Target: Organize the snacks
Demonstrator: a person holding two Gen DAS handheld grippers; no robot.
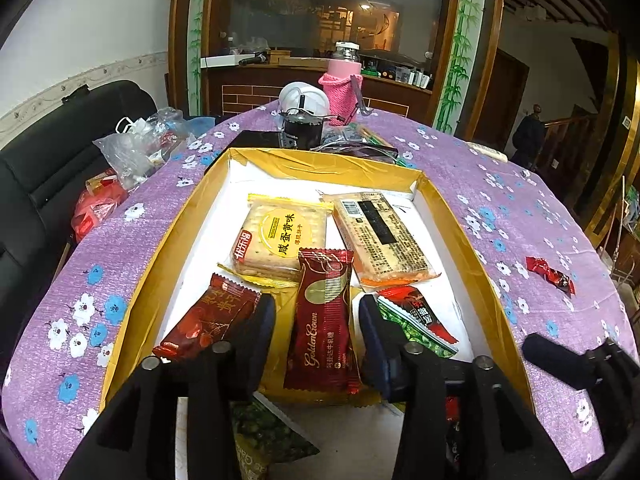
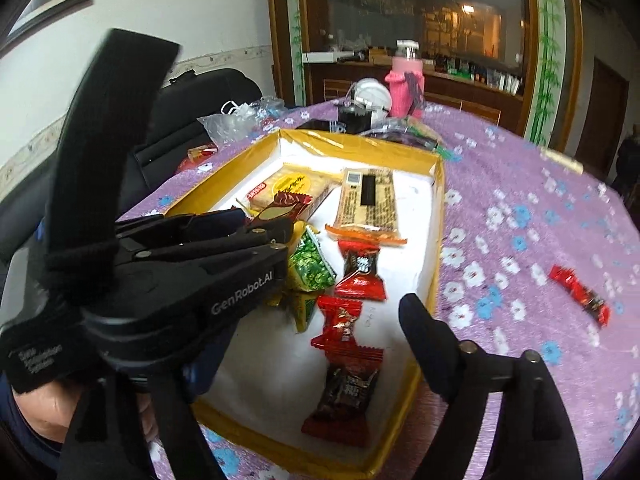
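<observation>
A gold box point(image 1: 192, 216) with a white floor sits on the purple cloth and holds two cracker packs point(image 1: 280, 236) point(image 1: 380, 236), red candies point(image 2: 348, 396) and green pea packets point(image 2: 312, 264). My left gripper point(image 1: 318, 332) stands open low over the box. A dark red Golden Crown packet point(image 1: 324, 320) lies flat between its fingers with a gap on each side. Beside its left finger lies another dark red packet point(image 1: 208, 320). My right gripper point(image 2: 320, 344) hangs wide open over the box's near right part, its left finger hidden behind the left gripper. One red candy point(image 2: 580, 296) lies outside on the cloth.
Behind the box stand a black device point(image 1: 302, 130), a white mask point(image 1: 304, 98) and a bottle in a pink knitted sleeve point(image 1: 342, 88). Plastic bags point(image 1: 140, 148) and red wrappers lie at the table's left edge by a black sofa point(image 1: 48, 168). A hand point(image 2: 40, 404) holds the left gripper.
</observation>
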